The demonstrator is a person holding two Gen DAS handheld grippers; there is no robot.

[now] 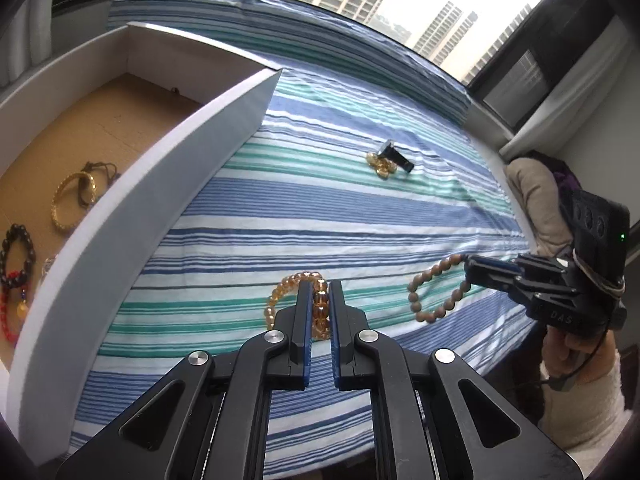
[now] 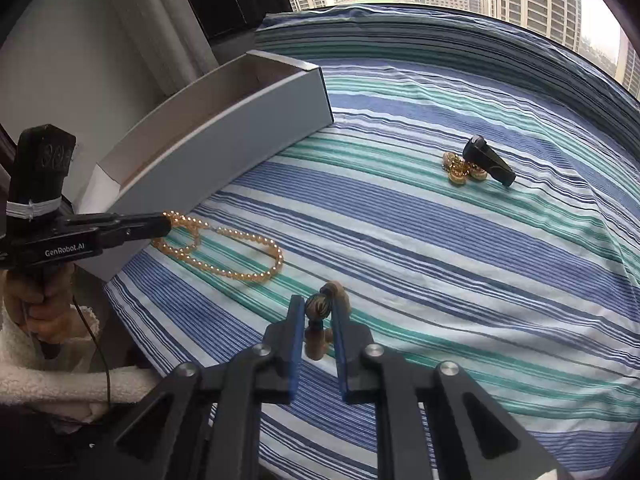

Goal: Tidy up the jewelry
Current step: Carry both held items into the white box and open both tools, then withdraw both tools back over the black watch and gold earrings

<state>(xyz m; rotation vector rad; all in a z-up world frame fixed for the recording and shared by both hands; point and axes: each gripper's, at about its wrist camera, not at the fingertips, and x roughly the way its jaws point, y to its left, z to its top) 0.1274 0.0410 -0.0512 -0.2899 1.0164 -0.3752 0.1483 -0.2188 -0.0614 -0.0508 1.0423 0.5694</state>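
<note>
**Two strands lifting, one cluster left on the bed**

The left claw is pinching an amber bead strand tight between its pads, part of it trailing on the striped bed. The right claw is closing narrowly on a tan wooden bracelet, which is hanging clear of the sheet at the near right. To the left, the white box is already holding several pieces: a gold bangle, a dark bead bracelet and a red one. Further off, a gold bead cluster is lying against a black clip, untouched. Judging from this, the sorting is well past halfway; both held pieces and that far cluster are still awaiting the box.
</note>
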